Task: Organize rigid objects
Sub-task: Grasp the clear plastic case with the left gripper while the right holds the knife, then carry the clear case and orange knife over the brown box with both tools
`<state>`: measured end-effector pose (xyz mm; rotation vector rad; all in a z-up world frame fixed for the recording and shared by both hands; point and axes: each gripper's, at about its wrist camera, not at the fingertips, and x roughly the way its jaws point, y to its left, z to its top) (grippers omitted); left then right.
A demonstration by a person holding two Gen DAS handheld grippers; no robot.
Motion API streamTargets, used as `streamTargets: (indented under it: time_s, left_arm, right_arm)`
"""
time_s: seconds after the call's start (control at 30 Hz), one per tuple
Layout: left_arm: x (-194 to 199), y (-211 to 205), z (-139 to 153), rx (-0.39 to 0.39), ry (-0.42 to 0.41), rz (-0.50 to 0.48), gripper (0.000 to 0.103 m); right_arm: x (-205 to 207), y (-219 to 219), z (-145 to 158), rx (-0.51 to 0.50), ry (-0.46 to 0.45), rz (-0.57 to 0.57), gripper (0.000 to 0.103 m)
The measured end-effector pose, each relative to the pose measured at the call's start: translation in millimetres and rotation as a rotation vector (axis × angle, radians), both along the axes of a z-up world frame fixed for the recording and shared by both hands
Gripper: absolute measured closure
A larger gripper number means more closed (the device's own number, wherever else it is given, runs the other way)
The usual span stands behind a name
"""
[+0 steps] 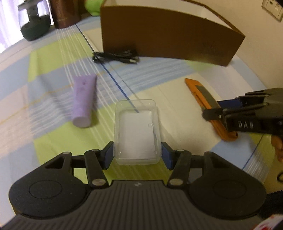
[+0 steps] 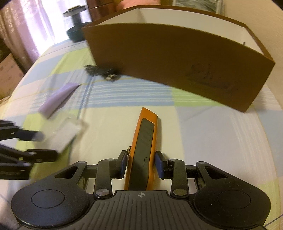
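While the left gripper (image 1: 137,155) jaws pinch the clear plastic box (image 1: 137,131) at lower centre, the right gripper (image 2: 141,163) clasps the orange utility knife (image 2: 143,150), whose long axis points toward the cardboard box (image 2: 176,62) at frame top.

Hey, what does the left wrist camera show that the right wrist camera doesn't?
Only the left wrist view shows the left gripper with its jaws shut on the clear plastic box, and a wall socket.

Only the right wrist view shows the cardboard box's white inside and the right gripper with its jaws around the orange utility knife.

Both show the purple tube, the black cable and the checked cloth.
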<state>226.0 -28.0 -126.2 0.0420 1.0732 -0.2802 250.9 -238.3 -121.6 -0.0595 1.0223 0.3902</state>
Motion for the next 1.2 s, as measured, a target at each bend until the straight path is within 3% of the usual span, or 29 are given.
streamTargets:
  time_s: [0.2, 0.37, 0.53, 0.67, 1.2]
  left_arm:
    - [11.8, -10.8, -4.3, 0.049, -0.005, -0.018, 0.045]
    - [26.1, -14.8, -8.2, 0.062, -0.003, -0.008, 0.046]
    - [29.6, -19.9, -9.1, 0.075, -0.015, -0.002, 0.05]
    - [26.6, -22.7, -9.6, 0.094, -0.03, -0.002, 0.05]
    - [21.4, -22.4, -8.2, 0.102, -0.025, 0.022, 0.051]
  right_arm:
    - [-8.3, 5.6, -0.2, -0.006, -0.011, 0.005, 0.069]
    - [-3.4, 8.4, -0.7, 0.001, -0.008, -0.011, 0.059]
    - [-3.2, 14.9, -1.5, -0.033, -0.03, -0.02, 0.059]
    - [-7.2, 20.7, -3.1, -0.092, -0.058, -0.009, 0.07]
    - [-6.7, 20.8, -3.2, -0.092, -0.056, -0.01, 0.071]
